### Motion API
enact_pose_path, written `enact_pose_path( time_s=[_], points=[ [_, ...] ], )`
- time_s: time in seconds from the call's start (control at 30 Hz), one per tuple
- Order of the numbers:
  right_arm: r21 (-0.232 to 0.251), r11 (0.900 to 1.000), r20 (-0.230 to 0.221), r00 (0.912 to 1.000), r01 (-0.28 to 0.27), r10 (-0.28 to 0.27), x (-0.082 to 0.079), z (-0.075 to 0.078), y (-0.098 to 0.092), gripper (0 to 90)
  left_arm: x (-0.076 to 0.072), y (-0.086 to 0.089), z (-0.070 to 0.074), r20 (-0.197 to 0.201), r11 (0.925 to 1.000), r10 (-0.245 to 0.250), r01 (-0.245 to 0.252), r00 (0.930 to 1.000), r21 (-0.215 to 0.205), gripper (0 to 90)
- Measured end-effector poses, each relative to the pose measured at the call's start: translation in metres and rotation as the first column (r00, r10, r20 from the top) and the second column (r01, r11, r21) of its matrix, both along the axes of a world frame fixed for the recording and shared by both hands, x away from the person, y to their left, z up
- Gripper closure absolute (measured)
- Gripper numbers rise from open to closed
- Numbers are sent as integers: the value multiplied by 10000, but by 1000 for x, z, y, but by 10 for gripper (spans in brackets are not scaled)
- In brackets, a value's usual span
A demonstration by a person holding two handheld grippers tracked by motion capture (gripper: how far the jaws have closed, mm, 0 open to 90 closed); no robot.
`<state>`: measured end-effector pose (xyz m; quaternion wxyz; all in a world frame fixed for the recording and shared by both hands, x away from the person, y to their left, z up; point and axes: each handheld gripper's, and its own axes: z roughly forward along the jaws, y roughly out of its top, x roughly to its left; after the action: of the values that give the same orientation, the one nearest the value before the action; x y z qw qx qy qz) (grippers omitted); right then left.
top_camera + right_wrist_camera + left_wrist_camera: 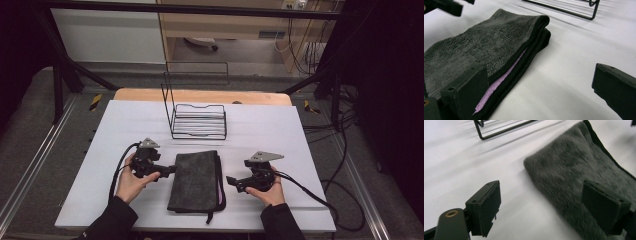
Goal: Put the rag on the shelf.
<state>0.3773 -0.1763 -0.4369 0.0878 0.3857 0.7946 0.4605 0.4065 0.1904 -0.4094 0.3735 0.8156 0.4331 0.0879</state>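
A folded dark grey towel [196, 182] with a purple inner layer lies flat in the middle of the white table [125, 125]. My left gripper [172, 170] is held just off the towel's left edge, pointing at it. In the left gripper view this gripper [546, 205] stands open, one jaw over bare table and the other over the towel's [579, 165] fuzzy edge, neither pressing on it. My right gripper [231, 181] sits just off the towel's right side. In the right gripper view it [542, 90] is open, with the towel's [481, 47] folded edge beside its left jaw.
A black wire rack [199, 121] stands behind the towel toward the table's far edge, also seen as rack [499, 130] and rack [574, 10]. A strap end pokes from the towel's near corner. Cables trail from both grippers over the table edges.
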Motion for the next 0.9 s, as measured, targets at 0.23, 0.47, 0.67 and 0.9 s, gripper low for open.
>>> enact_pose_path(
  time_s=[0.23, 0.47, 0.67, 0.9],
  points=[
    [16, 10000, 91, 10000, -6, 6, -3, 1, -1, 15, 24, -7, -8, -129, 9986, 506, -504, 9986, 187, 233],
    [5, 10000, 69, 10000, 14, -14, -3, 2, -1, 16, 35, -10, -21, -540, 9982, 587, -579, 9968, 152, 321],
    [-28, 10000, -31, 10000, -1, 1, -3, 0, 0, 19, 37, -17, -26, -728, 9991, 427, -424, 9964, 51, 456],
    [51, 10000, -23, 10000, 34, -34, -2, 1, -1, 22, 36, -27, -29, -737, 10000, 69, -66, 9973, 40, 612]
  ],
)
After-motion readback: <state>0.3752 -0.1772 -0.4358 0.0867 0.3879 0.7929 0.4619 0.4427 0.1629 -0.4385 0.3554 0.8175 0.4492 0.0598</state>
